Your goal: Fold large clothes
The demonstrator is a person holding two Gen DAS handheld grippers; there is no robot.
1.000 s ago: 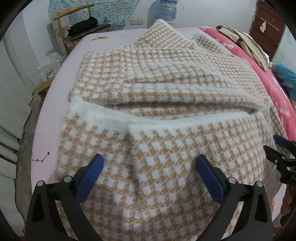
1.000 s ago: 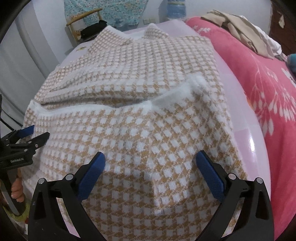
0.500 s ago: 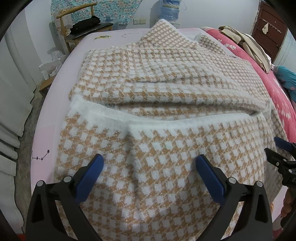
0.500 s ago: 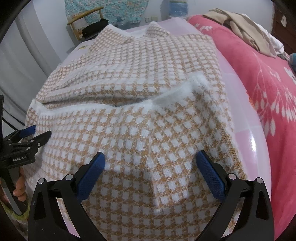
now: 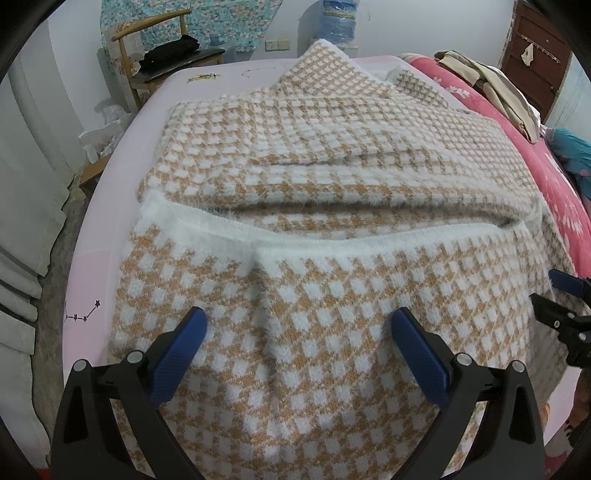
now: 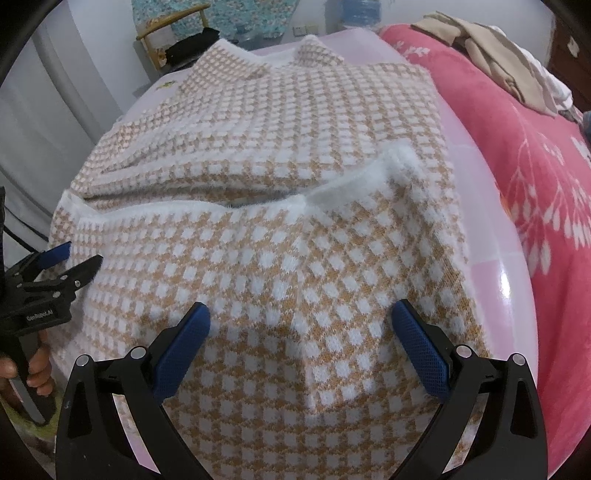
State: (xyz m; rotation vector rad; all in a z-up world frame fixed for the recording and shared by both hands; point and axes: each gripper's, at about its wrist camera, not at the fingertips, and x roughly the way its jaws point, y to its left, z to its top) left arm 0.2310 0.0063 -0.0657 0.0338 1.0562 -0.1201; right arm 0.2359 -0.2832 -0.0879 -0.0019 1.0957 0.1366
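Sweater: a tan-and-white checked knit sweater [image 5: 332,206] lies spread over the pale pink sheet [image 5: 110,236], filling the centre of both views; its lower part is folded up over the body, with a fluffy white hem [image 5: 332,242] running across the middle of the frame
Left gripper: left gripper [image 5: 299,350] at the bottom of its own view, blue-padded fingers [image 5: 177,354] spread wide, nothing between them, above the folded part of the sweater; contact with the knit cannot be told
Right gripper: right gripper [image 6: 301,343] at the bottom of its view, fingers spread just as wide, holding nothing, over the sweater's right side
Hand: a hand [image 6: 35,369] at the lower left of the right wrist view grips the left tool's handle
Surroundings: a pink floral blanket [image 6: 535,184] along the right edge, beige clothes [image 6: 491,48] heaped on it at upper right; a wooden chair [image 5: 147,55] at upper left carrying a black item; a blue water bottle [image 5: 338,22] at top centre
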